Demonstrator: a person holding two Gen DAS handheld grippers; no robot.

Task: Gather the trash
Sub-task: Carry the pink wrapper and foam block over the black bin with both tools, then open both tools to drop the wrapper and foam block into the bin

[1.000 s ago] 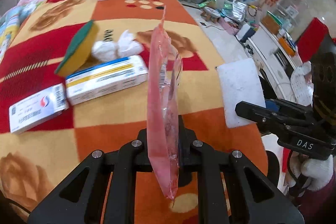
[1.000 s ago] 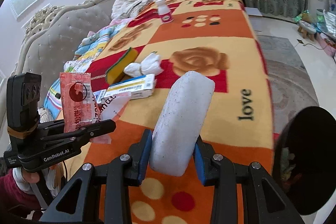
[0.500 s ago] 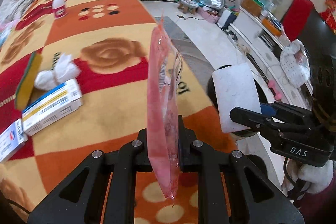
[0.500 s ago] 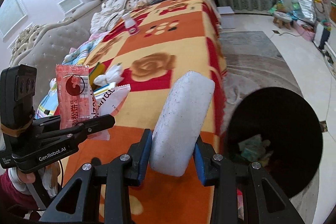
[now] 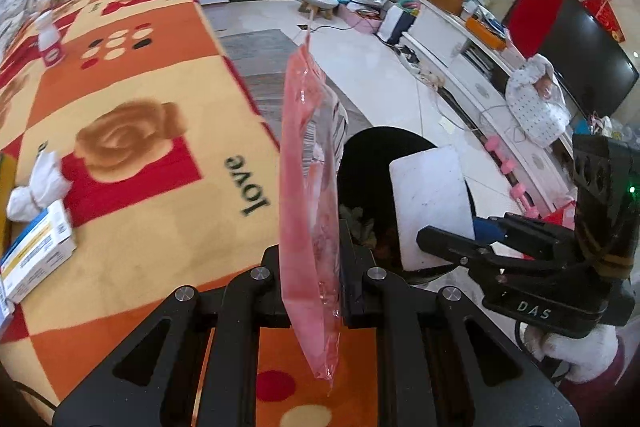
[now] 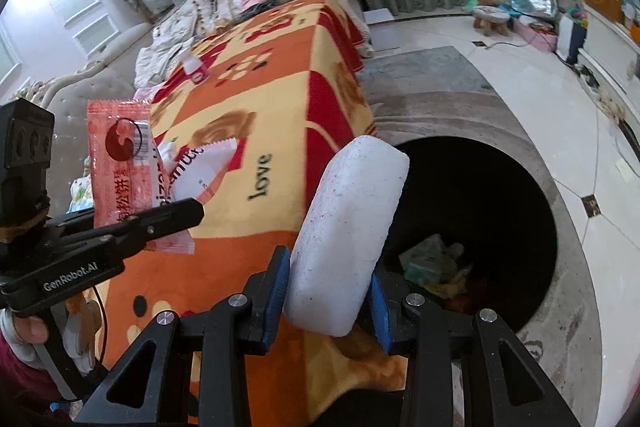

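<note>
Left gripper (image 5: 310, 291) clamped on pink wrapper (image 5: 310, 211), at near rim of black bin (image 6: 500, 195). Right gripper (image 6: 330, 291) clamped on white foam block (image 6: 348, 243), at bin's blanket-side edge.

Both views are taken from fisheye cameras mounted just behind the black fingers (image 5: 352, 291) of each handheld gripper, looking forward and steeply down along them. The left wrist view is faced across the orange, red and yellow patterned blanket (image 5: 132, 147) towards the room's far side, with the right gripper (image 5: 444, 239) seen close at its right edge. The right wrist view is faced the same way, the left gripper (image 6: 176, 215) being seen at its left edge. The blanket and the round black bin (image 6: 500, 195) on the floor are shared by both views.
</note>
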